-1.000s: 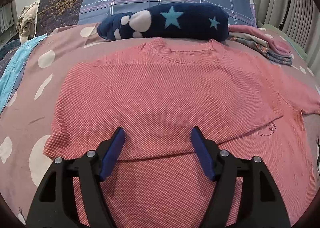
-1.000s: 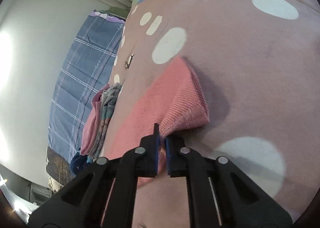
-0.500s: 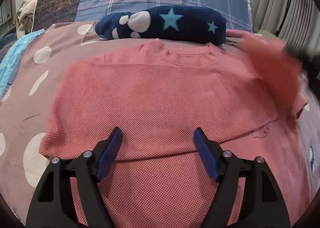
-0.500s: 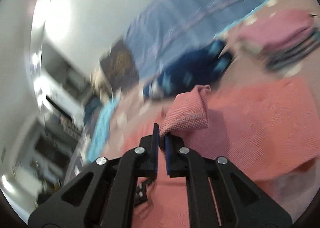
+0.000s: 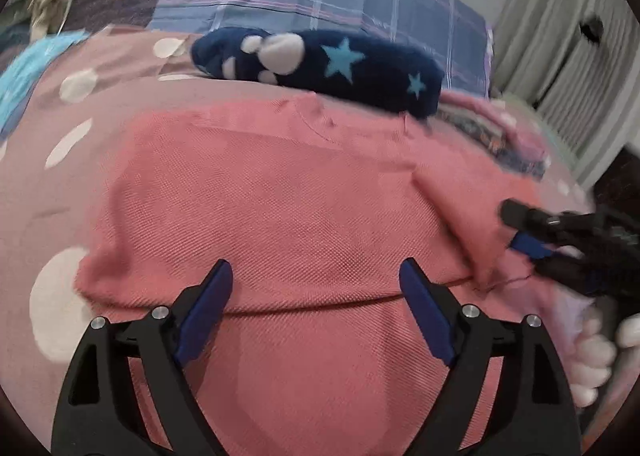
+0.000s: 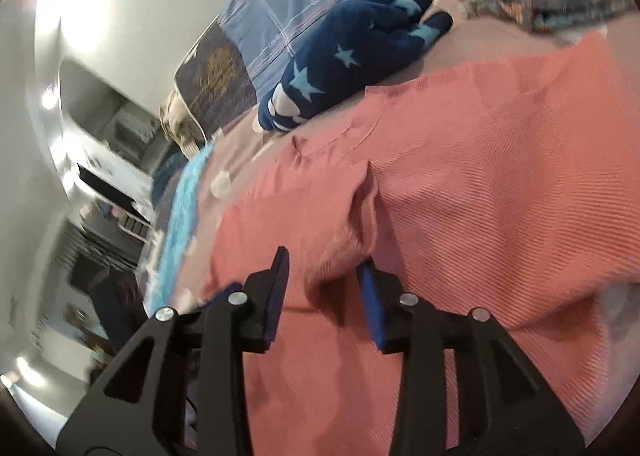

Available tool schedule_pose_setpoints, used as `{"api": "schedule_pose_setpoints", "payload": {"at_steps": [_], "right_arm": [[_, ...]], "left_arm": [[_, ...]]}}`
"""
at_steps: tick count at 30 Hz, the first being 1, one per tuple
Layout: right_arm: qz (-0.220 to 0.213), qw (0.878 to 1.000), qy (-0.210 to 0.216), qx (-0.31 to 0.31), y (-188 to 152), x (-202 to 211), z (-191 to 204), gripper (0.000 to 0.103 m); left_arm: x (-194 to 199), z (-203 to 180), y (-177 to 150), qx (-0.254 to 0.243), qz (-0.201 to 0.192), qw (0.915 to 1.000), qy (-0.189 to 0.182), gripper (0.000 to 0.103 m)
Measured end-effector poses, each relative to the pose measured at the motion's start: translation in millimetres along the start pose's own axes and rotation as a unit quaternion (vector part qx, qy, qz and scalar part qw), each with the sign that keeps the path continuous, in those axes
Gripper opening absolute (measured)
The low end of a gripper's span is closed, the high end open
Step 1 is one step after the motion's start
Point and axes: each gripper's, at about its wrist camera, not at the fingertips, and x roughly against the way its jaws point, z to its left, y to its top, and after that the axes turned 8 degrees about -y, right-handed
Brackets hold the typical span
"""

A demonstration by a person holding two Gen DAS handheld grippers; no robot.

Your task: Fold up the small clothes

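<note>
Folding the right sleeve (image 5: 472, 216) in over the body of the pink sweater (image 5: 280, 196) looks like the step in hand. To do it well: lay the sleeve flat, keep its edge straight along the side of the sweater, pull away low and slow so nothing drags, then smooth out the little ridge beside the collar (image 6: 332, 144).

Right gripper (image 6: 324, 288): let go, jaws apart, with a soft bump of pink cloth between them. Touching the cloth or just over it? Hard to tell, since the view is blurry. Seen also at the right edge of the left view, near the sleeve end.

Left gripper (image 5: 316, 296): wide apart, grasping nothing, low in the middle of the frame over the sweater's turned-up bottom fold (image 5: 312, 306).

Sweater spread on the pink bedcover with white dots (image 5: 76, 84), filling the middle of the left view. Collar pointing to the top of the frame, toward the navy star plush (image 5: 320, 60); bottom end near the left gripper. Long axis running from the bottom of the frame up to the top. Stack of folded clothes (image 5: 500, 128) at the upper right, just beside the shoulder.
</note>
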Motion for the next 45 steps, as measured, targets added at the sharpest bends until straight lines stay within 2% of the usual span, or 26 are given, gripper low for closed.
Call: {"api": "schedule_pose_setpoints", "payload": {"at_steps": [2, 4, 5, 8, 11, 13, 16, 18, 20, 21, 22, 24, 28, 31, 33, 36, 39, 40, 41, 42, 43, 45], "right_arm": [[0.035, 0.996, 0.077, 0.012, -1, -10, 14, 0.036], [0.036, 0.995, 0.089, 0.038, -6, -7, 24, 0.036], [0.032, 0.995, 0.079, 0.052, -7, -4, 27, 0.036], [0.009, 0.996, 0.012, 0.087, -13, 15, 23, 0.036], [-0.008, 0.991, -0.051, 0.122, -26, 40, 15, 0.036], [-0.012, 0.987, -0.078, 0.137, -34, 51, 10, 0.037], [-0.018, 0.977, -0.132, 0.165, -50, 66, -3, 0.037], [-0.022, 0.971, -0.159, 0.178, -59, 71, -10, 0.038], [-0.018, 0.97, -0.166, 0.175, -65, 74, -20, 0.039], [-0.012, 0.972, -0.165, 0.168, -67, 73, -27, 0.039], [-0.007, 0.974, -0.163, 0.158, -68, 71, -33, 0.039], [-0.003, 0.98, -0.151, 0.129, -67, 67, -46, 0.037], [-0.008, 0.981, -0.146, 0.125, -66, 67, -48, 0.037], [-0.008, 0.981, -0.146, 0.125, -67, 67, -49, 0.037], [-0.009, 0.982, -0.143, 0.122, -66, 66, -50, 0.037], [-0.01, 0.982, -0.144, 0.123, -67, 67, -49, 0.037], [-0.011, 0.98, -0.151, 0.13, -68, 67, -47, 0.037], [-0.012, 0.979, -0.154, 0.132, -69, 67, -46, 0.037], [-0.011, 0.979, -0.156, 0.133, -69, 67, -45, 0.037], [-0.011, 0.978, -0.158, 0.135, -69, 67, -44, 0.037], [-0.012, 0.978, -0.16, 0.136, -69, 67, -44, 0.037], [-0.014, 0.976, -0.166, 0.14, -69, 67, -41, 0.037]], "left_arm": [[15, 7, 2, 0.025, -0.009, 0.999, -0.035, 0.086], [28, 14, 5, 0.047, -0.013, 0.9969, -0.062, 0.086], [31, 16, 8, 0.052, -0.013, 0.9962, -0.069, 0.086], [29, 16, 12, 0.055, -0.007, 0.9957, -0.074, 0.086], [7, 8, 15, 0.058, 0.016, 0.9945, -0.086, 0.086], [-11, 1, 16, 0.047, 0.034, 0.996, -0.068, 0.085], [-34, -9, 19, 0.032, 0.05, 0.9976, -0.035, 0.078], [-44, -19, 23, 0.013, 0.055, 0.9979, -0.029, 0.061], [-54, -30, 26, 0.006, 0.07, 0.9969, -0.036, 0.03], [-55, -33, 27, 0.001, 0.072, 0.9969, -0.032, 0.023], [-57, -39, 30, -0.004, 0.077, 0.9964, -0.037, 0.005], [-50, -45, 37, -0.002, 0.069, 0.9967, -0.043, 0.005], [11, -67, 72, -0.042, -0.012, 0.9977, -0.052, 0.005], [63, -68, 95, -0.07, -0.066, 0.9947, -0.035, 0.005], [79, -59, 101, -0.078, -0.078, 0.9937, -0.018, 0.005], [82, -30, 97, -0.068, -0.072, 0.9948, 0.022, 0.006], [64, 4, 84, -0.037, -0.04, 0.997, 0.055, 0.008], [55, 17, 77, -0.026, -0.031, 0.9963, 0.076, 0.017], [50, 25, 72, -0.02, -0.024, 0.9948, 0.097, 0.034], [49, 31, 68, -0.017, -0.023, 0.9929, 0.115, 0.04], [48, 36, 63, -0.016, -0.03, 0.9894, 0.141, 0.043], [47, 39, 59, -0.022, -0.033, 0.9897, 0.137, 0.043]]}}
